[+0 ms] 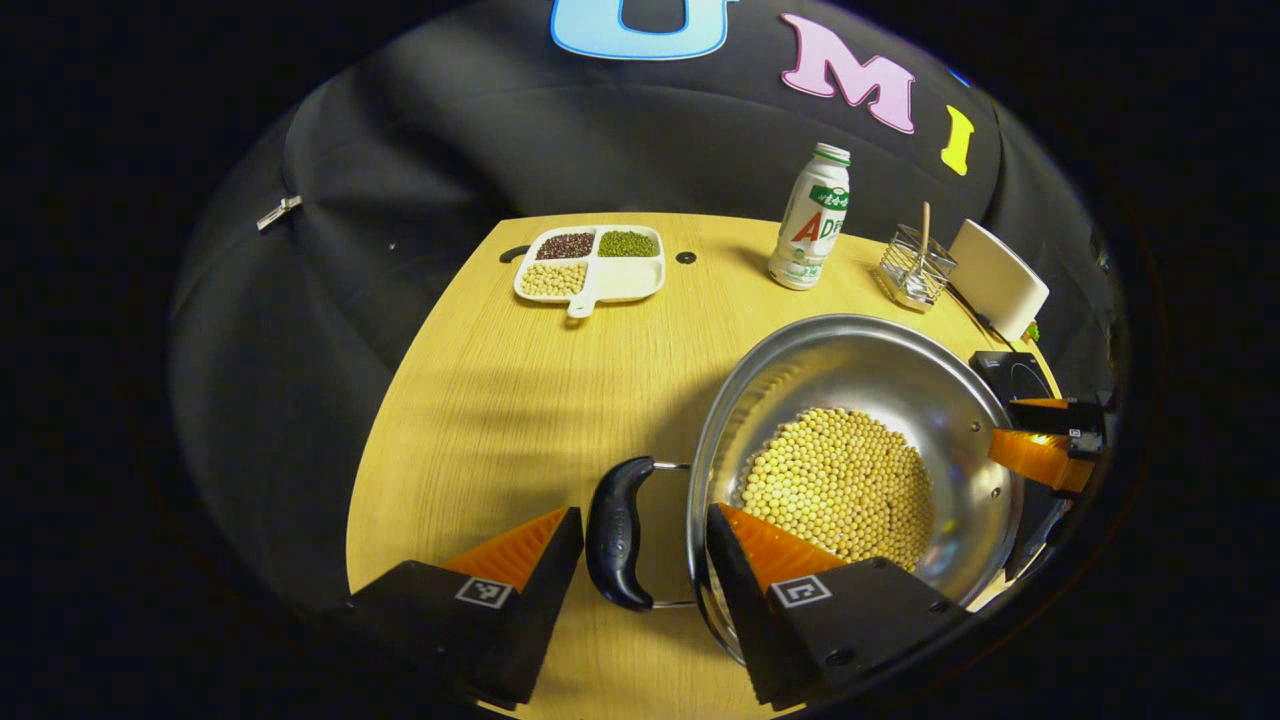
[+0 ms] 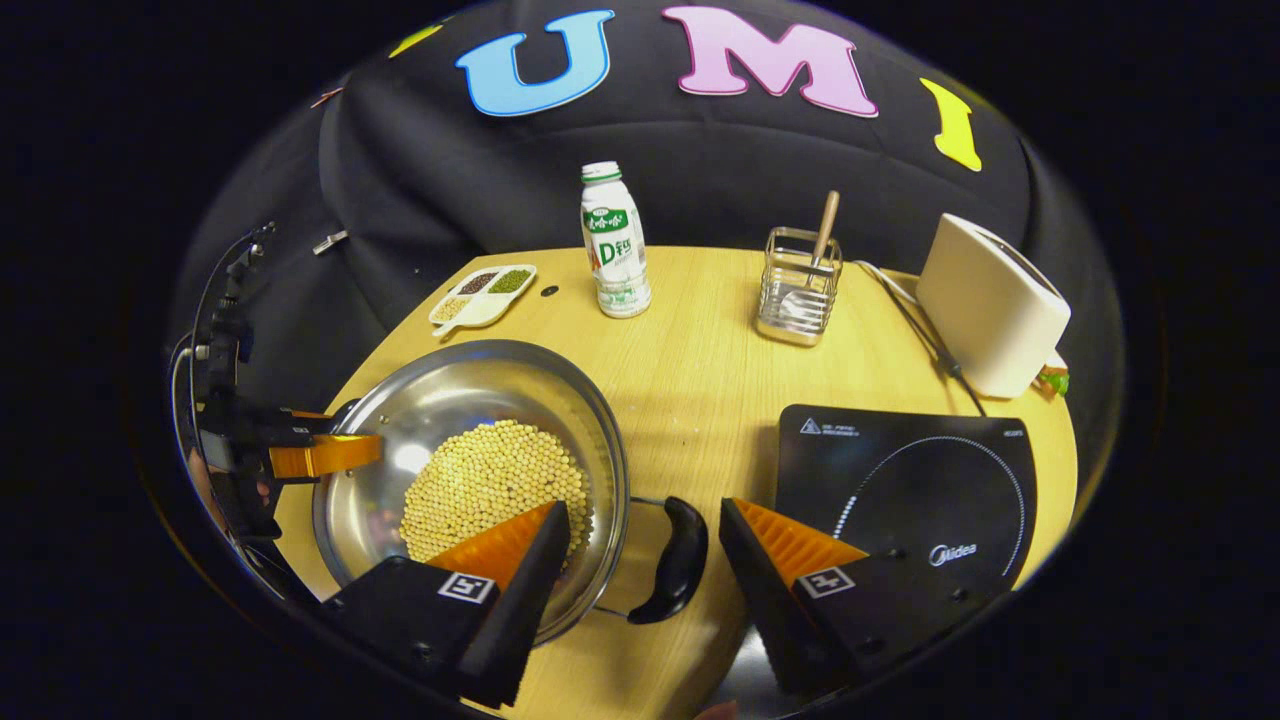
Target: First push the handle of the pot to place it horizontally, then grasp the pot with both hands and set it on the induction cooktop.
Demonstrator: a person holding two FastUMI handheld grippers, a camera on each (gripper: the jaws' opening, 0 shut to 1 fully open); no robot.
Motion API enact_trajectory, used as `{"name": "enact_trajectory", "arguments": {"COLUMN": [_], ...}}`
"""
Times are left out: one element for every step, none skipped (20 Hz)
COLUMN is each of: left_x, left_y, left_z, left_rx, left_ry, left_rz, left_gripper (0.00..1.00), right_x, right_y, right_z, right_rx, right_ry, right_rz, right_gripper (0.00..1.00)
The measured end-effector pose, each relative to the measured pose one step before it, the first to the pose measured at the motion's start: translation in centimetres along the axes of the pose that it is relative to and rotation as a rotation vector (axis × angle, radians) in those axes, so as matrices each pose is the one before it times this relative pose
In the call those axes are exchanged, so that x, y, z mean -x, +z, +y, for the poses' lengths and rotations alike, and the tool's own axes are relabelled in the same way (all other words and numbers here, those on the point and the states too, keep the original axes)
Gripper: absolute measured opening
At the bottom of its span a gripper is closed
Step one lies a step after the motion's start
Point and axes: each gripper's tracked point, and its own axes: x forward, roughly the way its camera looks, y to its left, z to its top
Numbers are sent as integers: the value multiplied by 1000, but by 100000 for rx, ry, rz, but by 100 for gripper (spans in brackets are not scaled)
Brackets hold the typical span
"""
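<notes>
Steel pot, filled with pale beans, is seen in the left gripper view near the bench's front edge; its black handle is straddled, untouched, by the wide-open left tool. In the right gripper view, the right tool is likewise spread around the other handle, with the induction cooktop seen beside the pot.

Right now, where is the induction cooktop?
In the right gripper view, the induction cooktop lies on the table's right part, right of the pot, in front of the toaster.
</notes>
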Motion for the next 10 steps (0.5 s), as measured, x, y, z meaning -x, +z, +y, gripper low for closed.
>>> {"name": "enact_trajectory", "arguments": {"left_x": [-227,-131,-302,-99,310,44,464,665,1303,861], "left_y": [6,-48,193,-246,-293,7,-224,-458,-86,-7], "left_z": [-364,-42,-34,-35,-4,-109,-308,-184,-356,-325], "left_rx": [419,432,-8,309,416,361,1240,2047,1409,88], "left_ry": [-1142,454,226,-401,-526,-163,59,104,-60,311], "left_rz": [-298,480,-1239,638,731,325,-11,776,-1341,-984], "left_gripper": [77,72,69,68,70,67,65,59,57,55], "right_x": [-702,-716,-683,-20,-592,246,775,627,674,805], "right_y": [-435,-459,-686,7,-145,-160,-228,-281,221,198], "right_z": [-159,-191,-543,-190,89,-179,-110,10,46,-56], "right_rx": [-123,385,905,-1512,-2777,-1052,-1710,-1188,459,624], "right_ry": [-1072,-1768,-2731,242,-486,93,-478,191,997,741], "right_rz": [2107,1977,1586,1279,910,1669,1996,1616,-14,-305], "right_gripper": [86,83,82,78,70,67,58,56,57,57]}}
